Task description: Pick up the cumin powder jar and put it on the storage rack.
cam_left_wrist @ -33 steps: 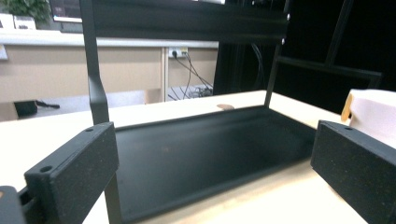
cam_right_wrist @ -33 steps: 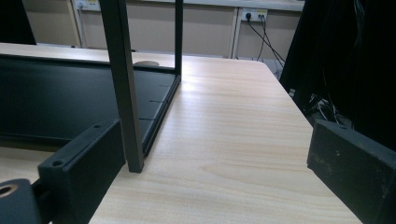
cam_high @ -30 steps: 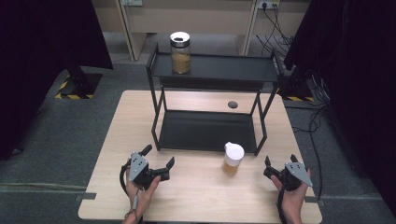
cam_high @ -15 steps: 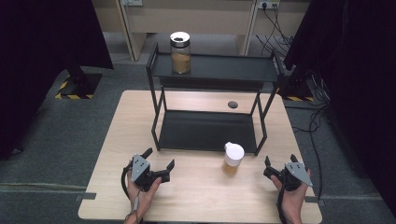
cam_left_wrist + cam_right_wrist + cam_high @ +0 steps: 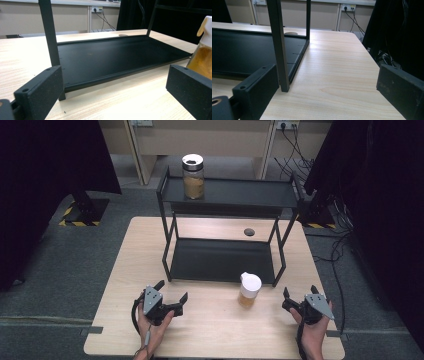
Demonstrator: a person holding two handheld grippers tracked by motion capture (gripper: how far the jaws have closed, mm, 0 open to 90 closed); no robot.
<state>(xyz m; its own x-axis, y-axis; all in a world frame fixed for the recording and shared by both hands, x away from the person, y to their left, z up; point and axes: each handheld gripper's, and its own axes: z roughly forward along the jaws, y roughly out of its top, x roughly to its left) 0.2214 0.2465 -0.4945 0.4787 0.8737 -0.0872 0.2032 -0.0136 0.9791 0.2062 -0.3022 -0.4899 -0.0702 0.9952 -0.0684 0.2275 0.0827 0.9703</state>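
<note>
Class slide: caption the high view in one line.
Open left tongs and right tongs flank a white-lidded jar before a black shelf rack.

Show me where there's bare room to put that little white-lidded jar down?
The rack's lower shelf lies bare, as does the top shelf right of the tall jar. Bare tabletop stretches between the grippers. It is tightest around the small jar by the rack's front leg.

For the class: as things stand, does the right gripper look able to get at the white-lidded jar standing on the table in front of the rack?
Probably yes. The right gripper rests open on the table, the white-lidded jar stands apart to its left, and only bare tabletop lies between them. The rack stands behind the jar, off that path.
</note>
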